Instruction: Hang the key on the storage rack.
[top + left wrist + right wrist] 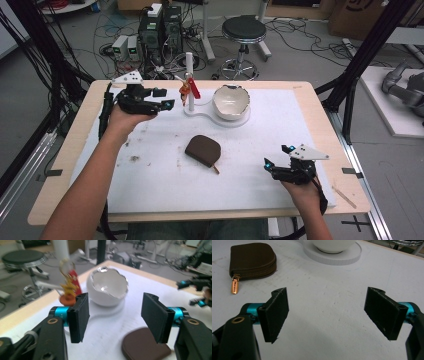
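A brown zipped pouch [203, 150] lies flat in the middle of the white mat. Behind it a white stand [200, 109] carries a jagged, eggshell-like white bowl [231, 101] and an upright post with keys and a red tag [189, 90] hanging on it. My left gripper [166, 98] is open just left of the keys, a little above the mat. In the left gripper view its jaws [115, 312] frame the bowl [108, 287], with the keys [70, 282] at left and the pouch [145, 346] below. My right gripper [277, 156] rests open at the front right; its view [327, 312] has the pouch [252, 261] at upper left.
The mat [150, 175] covers most of the wooden table [65, 150]. A thin wooden stick [344, 196] lies near the table's right front corner. Off the table stand a stool [243, 30], computer boxes and cables on the floor.
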`<state>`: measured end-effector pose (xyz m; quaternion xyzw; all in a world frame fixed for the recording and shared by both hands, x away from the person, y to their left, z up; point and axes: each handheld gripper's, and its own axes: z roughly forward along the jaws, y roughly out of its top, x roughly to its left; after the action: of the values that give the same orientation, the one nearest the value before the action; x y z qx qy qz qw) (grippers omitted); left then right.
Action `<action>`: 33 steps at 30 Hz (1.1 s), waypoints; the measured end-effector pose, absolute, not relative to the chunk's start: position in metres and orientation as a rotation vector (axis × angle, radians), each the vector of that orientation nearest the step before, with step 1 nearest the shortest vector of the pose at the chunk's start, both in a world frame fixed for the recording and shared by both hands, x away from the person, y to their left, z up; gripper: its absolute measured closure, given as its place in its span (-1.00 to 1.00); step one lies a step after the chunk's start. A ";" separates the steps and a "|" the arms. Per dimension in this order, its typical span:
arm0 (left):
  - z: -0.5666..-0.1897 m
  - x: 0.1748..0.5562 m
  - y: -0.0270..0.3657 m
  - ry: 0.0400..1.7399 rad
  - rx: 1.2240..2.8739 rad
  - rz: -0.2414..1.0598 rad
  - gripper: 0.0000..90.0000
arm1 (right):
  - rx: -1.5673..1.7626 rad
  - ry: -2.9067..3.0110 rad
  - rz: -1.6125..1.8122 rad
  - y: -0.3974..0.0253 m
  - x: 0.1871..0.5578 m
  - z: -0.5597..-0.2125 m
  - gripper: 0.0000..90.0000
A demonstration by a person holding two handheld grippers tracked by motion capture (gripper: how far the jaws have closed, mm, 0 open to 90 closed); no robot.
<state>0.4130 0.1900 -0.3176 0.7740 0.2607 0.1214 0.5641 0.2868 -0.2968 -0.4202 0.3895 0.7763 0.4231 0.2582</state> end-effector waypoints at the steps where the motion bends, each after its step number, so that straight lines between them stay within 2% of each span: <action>1: -0.321 0.409 0.190 0.607 1.816 0.276 -0.17 | 1.057 2.106 1.147 -0.297 0.287 -0.420 -0.56; 9: -0.336 0.388 0.194 0.589 1.866 0.247 -0.23 | 1.070 2.100 1.156 -0.299 0.287 -0.420 -0.56; 16: -0.358 0.366 0.200 0.615 1.888 0.278 -0.35 | 1.073 2.097 1.156 -0.301 0.289 -0.421 -0.56; 23: -0.383 0.353 0.205 0.634 1.906 0.276 -0.38 | 1.070 2.101 1.154 -0.299 0.291 -0.421 -0.56; 33: -0.401 0.342 0.215 0.632 1.940 0.274 -0.45 | 1.069 2.106 1.153 -0.297 0.293 -0.421 -0.56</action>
<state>0.3419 0.2154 -0.4008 0.8076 0.2631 0.1141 0.5153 0.2934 -0.2970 -0.4213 0.3936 0.7749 0.4245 0.2539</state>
